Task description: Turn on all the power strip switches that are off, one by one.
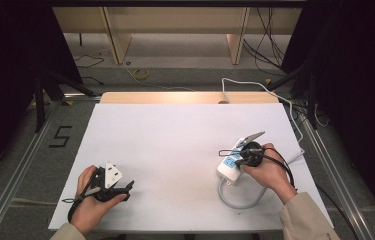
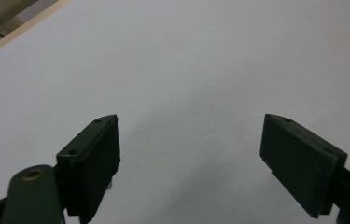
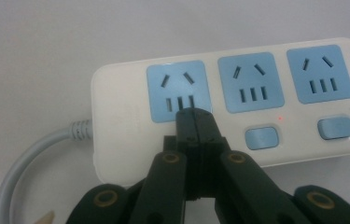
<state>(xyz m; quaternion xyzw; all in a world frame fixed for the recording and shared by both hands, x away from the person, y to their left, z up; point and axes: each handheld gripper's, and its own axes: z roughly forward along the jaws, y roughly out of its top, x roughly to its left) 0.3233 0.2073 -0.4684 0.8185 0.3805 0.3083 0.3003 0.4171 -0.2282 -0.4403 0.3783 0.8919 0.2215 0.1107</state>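
My right gripper (image 3: 195,114), jaws closed together, presses its tips on the power strip (image 3: 238,93) at the table's (image 1: 175,140) right side, while my left gripper (image 2: 189,154) rests wide open, holding nothing.

- Power strip (image 3: 228,107) on tabletop (image 1: 175,150), right under tip of right gripper (image 3: 194,116).
- Strip's cable (image 3: 28,158) runs off to the side of that gripper, w/ a loop on the tabletop.
- Left gripper (image 2: 189,154) well apart from strip, bare tabletop ahead of it.
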